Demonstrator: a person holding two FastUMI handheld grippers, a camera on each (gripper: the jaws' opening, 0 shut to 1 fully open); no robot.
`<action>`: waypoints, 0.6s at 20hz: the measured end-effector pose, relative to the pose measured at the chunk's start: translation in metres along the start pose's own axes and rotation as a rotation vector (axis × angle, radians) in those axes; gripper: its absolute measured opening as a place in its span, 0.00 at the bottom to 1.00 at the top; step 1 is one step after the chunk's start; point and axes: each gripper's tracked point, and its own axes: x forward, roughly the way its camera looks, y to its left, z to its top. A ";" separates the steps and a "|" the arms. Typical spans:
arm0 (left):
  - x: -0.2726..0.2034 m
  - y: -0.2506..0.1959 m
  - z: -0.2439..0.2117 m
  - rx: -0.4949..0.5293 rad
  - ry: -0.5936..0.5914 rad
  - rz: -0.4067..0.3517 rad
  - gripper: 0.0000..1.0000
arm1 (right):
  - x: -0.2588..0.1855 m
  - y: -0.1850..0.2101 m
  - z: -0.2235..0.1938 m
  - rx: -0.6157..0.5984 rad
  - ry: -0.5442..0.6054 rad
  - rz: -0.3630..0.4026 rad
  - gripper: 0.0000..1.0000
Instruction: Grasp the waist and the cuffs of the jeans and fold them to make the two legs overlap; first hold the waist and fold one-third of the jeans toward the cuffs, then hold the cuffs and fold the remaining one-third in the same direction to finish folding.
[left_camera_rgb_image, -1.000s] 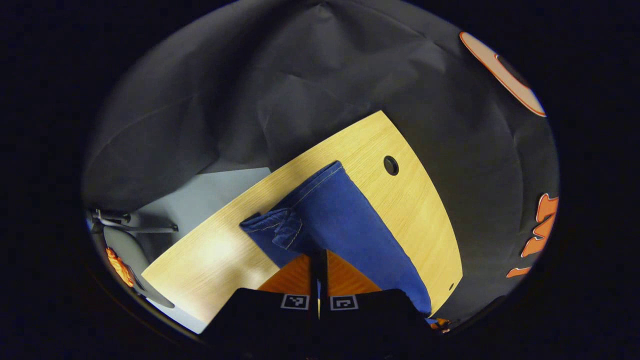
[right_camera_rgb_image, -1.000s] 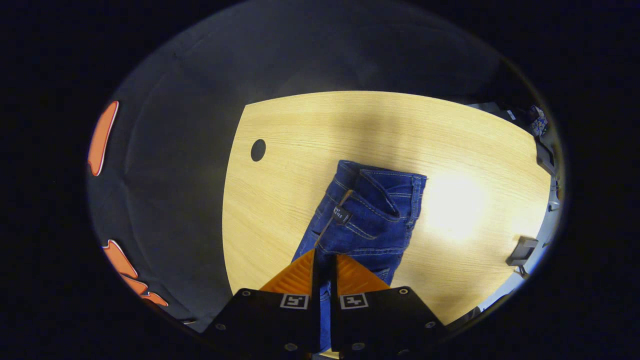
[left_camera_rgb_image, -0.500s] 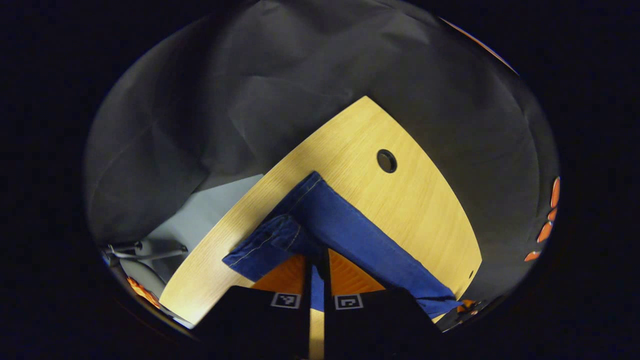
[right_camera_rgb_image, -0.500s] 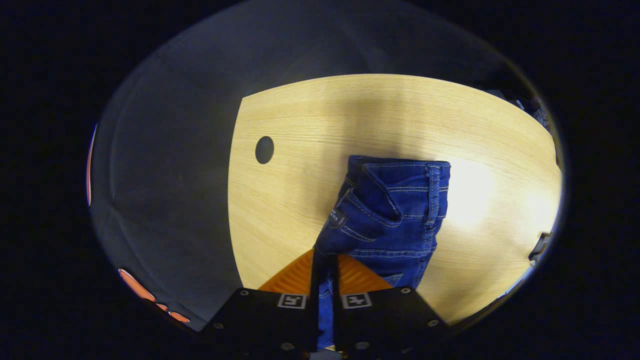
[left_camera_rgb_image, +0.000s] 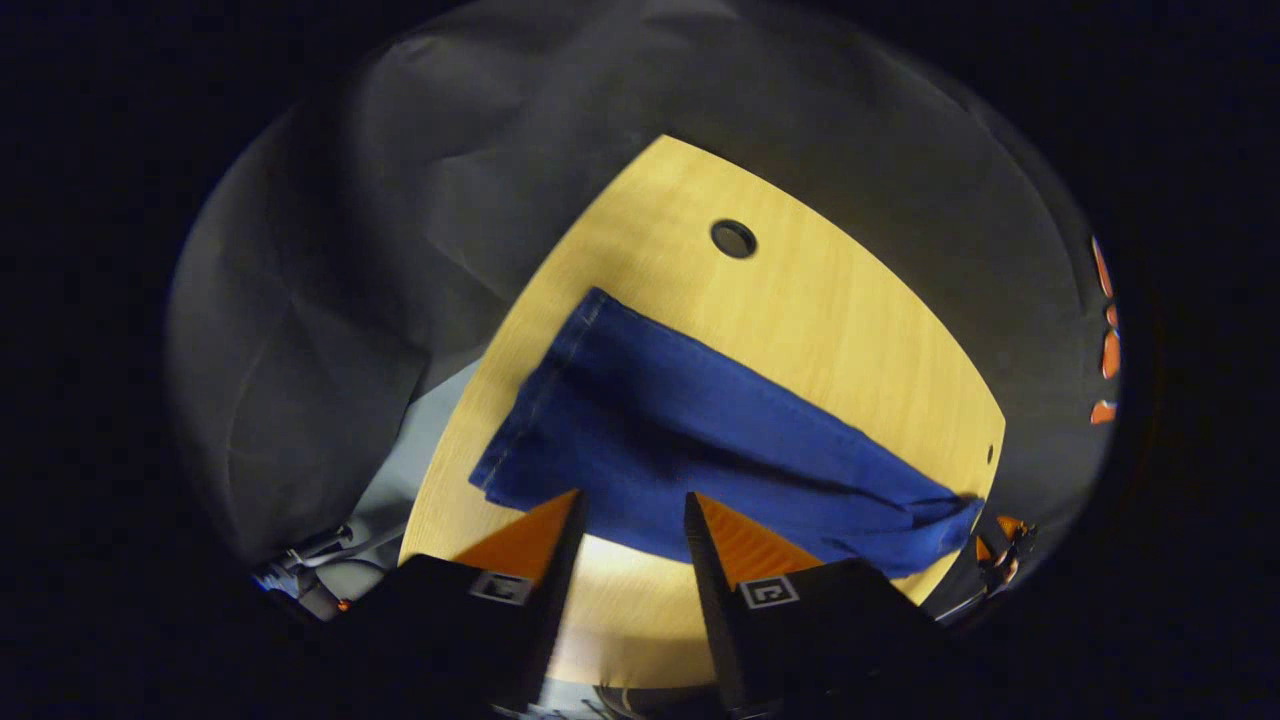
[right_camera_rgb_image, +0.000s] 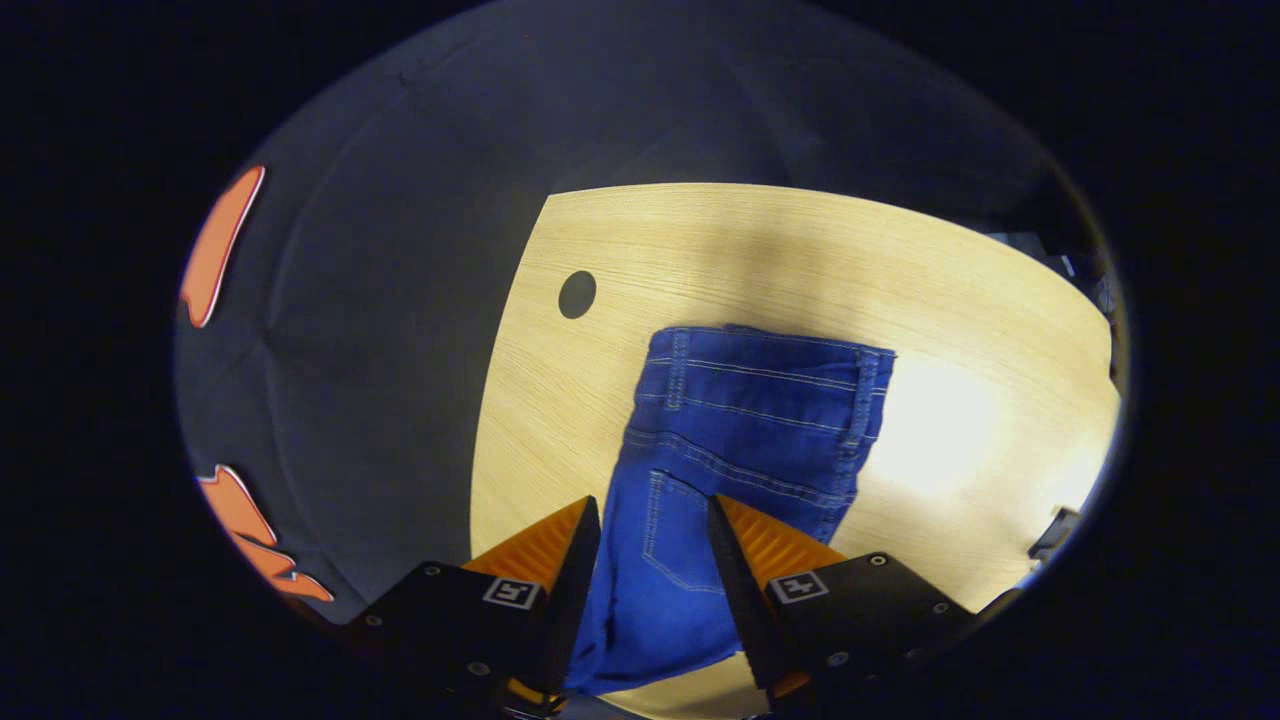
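Both grippers are wide open right now and holding nothing; in the left gripper view the left gripper (left_camera_rgb_image: 625, 510) has its two fingers spread apart just above the near edge of the jeans (left_camera_rgb_image: 690, 440), with bare tabletop showing in the gap between them; can't tell if the tips actually touch the denim or just float over it.

From that side the jeans lie flat on the wooden table (left_camera_rgb_image: 860, 330) as one long blue strip; the cuffs (left_camera_rgb_image: 535, 400) end sits toward the table's left edge, the hem stitching running along it, and the rest stretches off to the right, where it bunches up a little near the far corner; a round cable hole (left_camera_rgb_image: 733, 238) sits in the wood beyond the jeans, well apart from them.

In the right gripper view the right gripper (right_camera_rgb_image: 652, 520) is spread the same way over the other end; the waist (right_camera_rgb_image: 770, 350) lies flat with the waistband seams pointing away from the camera, and a back pocket (right_camera_rgb_image: 685, 535) shows between the fingers; the denim runs down under the gripper toward the near table edge; the same hole (right_camera_rgb_image: 577, 294) is just off the waist's left corner, not touching it.
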 end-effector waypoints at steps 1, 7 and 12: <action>-0.006 0.001 -0.002 0.032 -0.011 0.024 0.70 | -0.003 -0.007 -0.003 -0.020 -0.001 -0.014 0.72; -0.029 0.000 -0.027 0.198 -0.087 0.110 0.92 | 0.000 -0.065 -0.006 -0.164 -0.027 -0.135 0.97; -0.049 -0.024 -0.030 0.319 -0.241 0.129 0.95 | 0.011 -0.086 0.012 -0.161 -0.048 -0.147 0.98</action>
